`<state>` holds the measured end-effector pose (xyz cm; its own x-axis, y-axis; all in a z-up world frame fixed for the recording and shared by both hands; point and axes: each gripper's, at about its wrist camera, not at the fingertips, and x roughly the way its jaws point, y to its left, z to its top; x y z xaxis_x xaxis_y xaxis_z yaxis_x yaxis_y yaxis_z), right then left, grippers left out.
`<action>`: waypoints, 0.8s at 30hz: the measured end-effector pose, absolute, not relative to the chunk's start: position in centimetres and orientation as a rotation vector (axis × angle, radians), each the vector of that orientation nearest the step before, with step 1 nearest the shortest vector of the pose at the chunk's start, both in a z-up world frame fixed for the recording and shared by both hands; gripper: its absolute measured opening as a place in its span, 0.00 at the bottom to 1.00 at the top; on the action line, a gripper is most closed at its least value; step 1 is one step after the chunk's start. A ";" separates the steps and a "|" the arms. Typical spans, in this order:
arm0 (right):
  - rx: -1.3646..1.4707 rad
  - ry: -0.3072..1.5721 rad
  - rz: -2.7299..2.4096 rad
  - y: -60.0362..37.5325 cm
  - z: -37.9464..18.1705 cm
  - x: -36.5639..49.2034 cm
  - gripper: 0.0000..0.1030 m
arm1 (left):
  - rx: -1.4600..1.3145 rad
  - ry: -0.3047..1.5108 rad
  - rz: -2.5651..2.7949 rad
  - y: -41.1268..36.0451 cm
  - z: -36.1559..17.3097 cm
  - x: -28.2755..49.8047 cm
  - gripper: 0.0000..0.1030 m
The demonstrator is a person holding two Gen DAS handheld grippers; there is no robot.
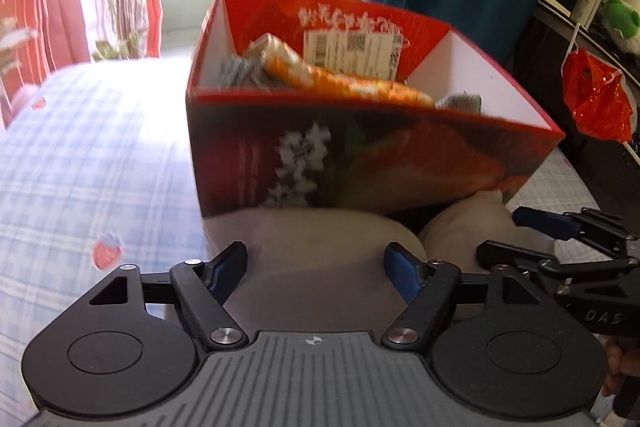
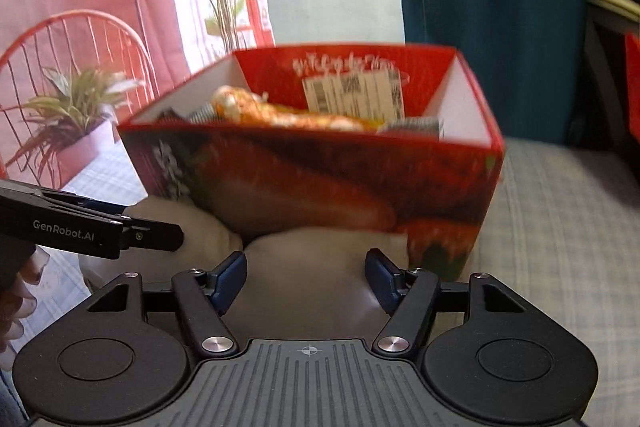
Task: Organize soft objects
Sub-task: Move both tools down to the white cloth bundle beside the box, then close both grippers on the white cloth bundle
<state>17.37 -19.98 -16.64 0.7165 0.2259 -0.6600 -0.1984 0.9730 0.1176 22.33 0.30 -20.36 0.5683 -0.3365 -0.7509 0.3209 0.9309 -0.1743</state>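
Grippers sit side by side, low and level, both pointing at the near wall of a red box (image 1: 360,155) that stands on a bed with a blue checked sheet (image 1: 80,155). The left gripper (image 1: 316,263) has its jaws spread wide, with a beige cushion (image 1: 312,247) lying between and beneath them; whether the pads touch it is unclear. The right gripper (image 2: 306,275) is equally wide open over the same beige cushion (image 2: 312,259), which presses against the foot of the box. Each gripper shows at the edge of the other's view.

Inside the open-topped box, an orange-and-white soft toy (image 1: 340,79) lies with its long axis running diagonally from the far left toward the near right corner. Grey striped fabric (image 1: 240,71) shows beside it, mostly hidden by the box wall. A white label (image 1: 352,51) is stuck on the far inner wall. The box is motion-blurred, so its printing cannot be read, and the cushion's full outline is cut off by both grippers.
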 end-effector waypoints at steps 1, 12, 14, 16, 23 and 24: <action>0.032 0.742 0.235 -19.8 -17.0 17.3 0.63 | -0.029 0.891 -0.398 0.3 -20.7 22.2 0.78; 0.038 0.787 0.267 -19.7 -19.3 17.1 0.63 | -0.142 0.940 -0.457 0.6 -23.9 21.3 0.65; 0.056 0.798 0.275 -19.8 -19.6 17.0 0.63 | -0.150 0.939 -0.462 0.7 -24.2 21.3 0.63; 0.065 0.803 0.282 -19.9 -19.8 17.0 0.62 | -0.158 0.940 -0.462 0.8 -24.4 21.2 0.63; 0.087 0.804 0.294 -20.2 -20.1 16.8 0.59 | -0.174 0.924 -0.458 1.2 -24.8 20.3 0.63; 0.087 0.804 0.295 -20.2 -20.1 16.7 0.59 | -0.174 0.922 -0.458 1.5 -24.9 19.9 0.63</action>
<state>16.73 -20.17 -20.14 0.6550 0.2929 -0.6965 -0.2273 0.9555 0.1881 19.89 1.48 -24.92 0.5164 -0.4529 -0.7268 0.3062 0.8902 -0.3372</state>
